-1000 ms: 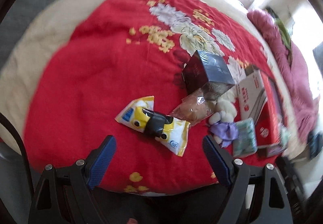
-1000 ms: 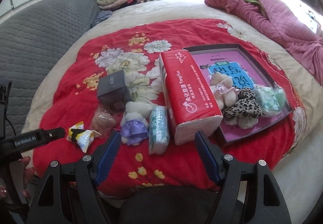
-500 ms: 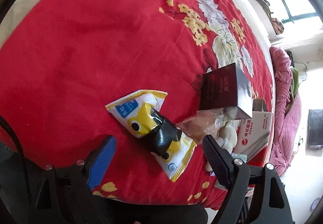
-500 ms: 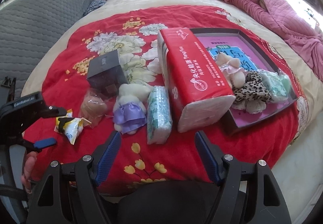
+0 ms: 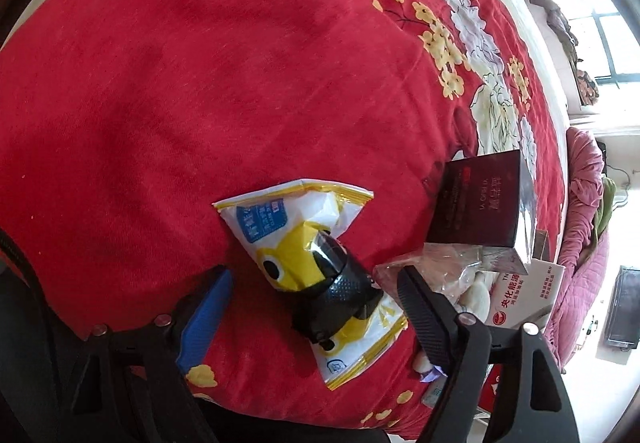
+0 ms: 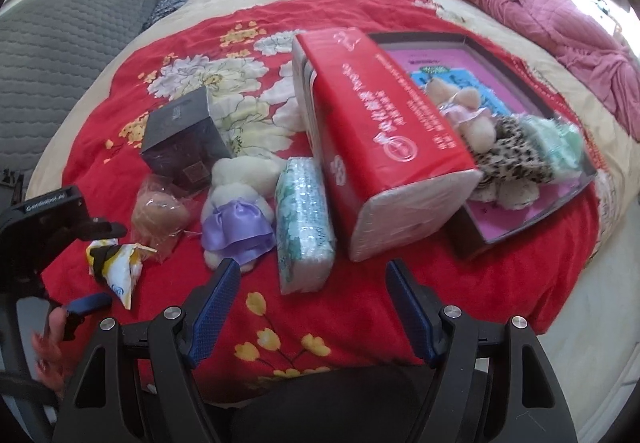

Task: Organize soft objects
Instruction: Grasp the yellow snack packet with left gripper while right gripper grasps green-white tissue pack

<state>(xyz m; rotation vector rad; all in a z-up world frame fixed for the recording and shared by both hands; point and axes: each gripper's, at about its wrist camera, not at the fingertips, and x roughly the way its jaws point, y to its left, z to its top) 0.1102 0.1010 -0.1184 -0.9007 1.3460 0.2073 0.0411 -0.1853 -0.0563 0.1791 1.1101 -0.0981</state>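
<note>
Snack packet (image 5: pixel 304 263) lies between closing left hand-held gripper (image 5: pixel 312 307); right hand-held gripper (image 6: pixel 312 307) wide, empty.

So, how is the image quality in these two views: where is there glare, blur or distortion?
Left wrist view: the window at upper right is overexposed, the red blanket bulges from fisheye distortion, and the yellow snack packet is sharp. Right wrist view: daylight washes out the top and right edges, the tray contents are slightly blurred, and the corners are dark.
</note>
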